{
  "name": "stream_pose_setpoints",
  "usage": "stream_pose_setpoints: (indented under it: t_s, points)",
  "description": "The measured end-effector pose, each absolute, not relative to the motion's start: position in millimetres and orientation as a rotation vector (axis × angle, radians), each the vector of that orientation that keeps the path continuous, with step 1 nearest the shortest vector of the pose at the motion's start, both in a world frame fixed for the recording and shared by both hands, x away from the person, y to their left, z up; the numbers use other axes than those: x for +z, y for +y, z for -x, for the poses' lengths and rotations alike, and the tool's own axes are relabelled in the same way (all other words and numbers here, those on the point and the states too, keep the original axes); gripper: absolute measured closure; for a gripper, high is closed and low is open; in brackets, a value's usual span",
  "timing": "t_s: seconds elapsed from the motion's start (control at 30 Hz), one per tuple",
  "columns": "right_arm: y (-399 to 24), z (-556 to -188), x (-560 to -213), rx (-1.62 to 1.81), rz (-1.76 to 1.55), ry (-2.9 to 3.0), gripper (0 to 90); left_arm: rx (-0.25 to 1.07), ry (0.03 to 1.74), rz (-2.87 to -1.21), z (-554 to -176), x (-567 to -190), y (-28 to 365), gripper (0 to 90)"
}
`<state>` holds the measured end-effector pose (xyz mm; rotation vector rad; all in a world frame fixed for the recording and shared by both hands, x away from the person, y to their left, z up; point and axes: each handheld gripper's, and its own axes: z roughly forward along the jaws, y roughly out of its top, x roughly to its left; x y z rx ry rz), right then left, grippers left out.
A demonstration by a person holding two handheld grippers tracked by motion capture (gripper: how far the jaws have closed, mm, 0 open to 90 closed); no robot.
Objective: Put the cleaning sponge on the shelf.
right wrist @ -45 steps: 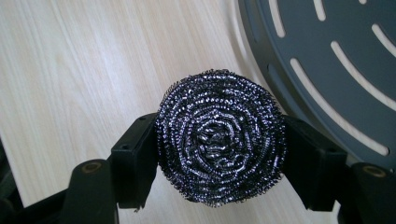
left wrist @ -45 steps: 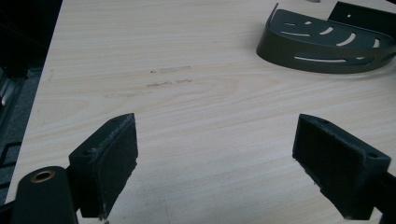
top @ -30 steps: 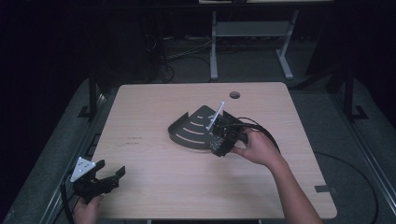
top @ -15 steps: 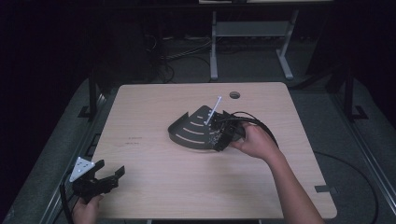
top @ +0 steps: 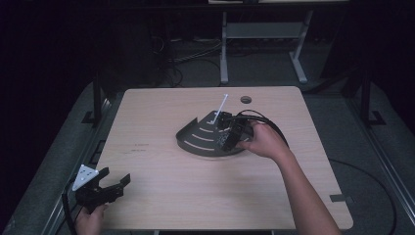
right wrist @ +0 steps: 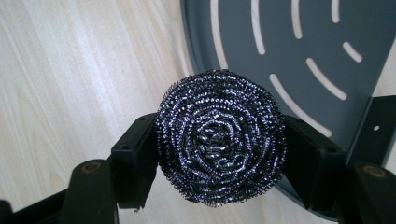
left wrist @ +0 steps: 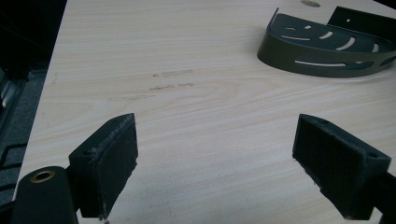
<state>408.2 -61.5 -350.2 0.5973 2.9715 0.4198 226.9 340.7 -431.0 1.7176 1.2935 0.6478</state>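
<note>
A round steel-wool scourer (right wrist: 219, 140) sits squeezed between the jaws of my right gripper (right wrist: 220, 156), which is shut on it. In the high view that gripper (top: 227, 133) hovers over the right part of a dark, fan-shaped slotted tray (top: 195, 139) at the table's middle. The right gripper view shows the tray (right wrist: 299, 42) just beyond the scourer. A thin white rod (top: 222, 104) sticks up by the gripper. My left gripper (top: 113, 187) rests low at the table's front left corner, open, with bare wood between its pads (left wrist: 112, 158). The tray (left wrist: 327, 51) lies far ahead of it.
The light wooden table (top: 161, 107) has a cable hole (top: 245, 99) near its far edge. A black cable (top: 274, 127) loops behind the right hand. Metal stand legs (top: 224, 49) rise on the dark floor beyond the table.
The right hand has carried the scourer a little left and farther away over the tray. The left gripper has stayed put.
</note>
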Motion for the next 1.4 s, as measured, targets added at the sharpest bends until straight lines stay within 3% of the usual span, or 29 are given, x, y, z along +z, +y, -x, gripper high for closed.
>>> stream_pose_setpoints:
  t_s: [0.87, 1.4]
  points:
    - [-56, -435, -340, 0.431, -0.642, 2.97, 31.9, 0.652, 1.288, -1.724, -227, -430, 340, 13.3]
    - [-49, -454, -363, 0.404, -0.7, 2.977, 31.8, 0.655, 1.283, -1.724, -227, -430, 339, 13.4]
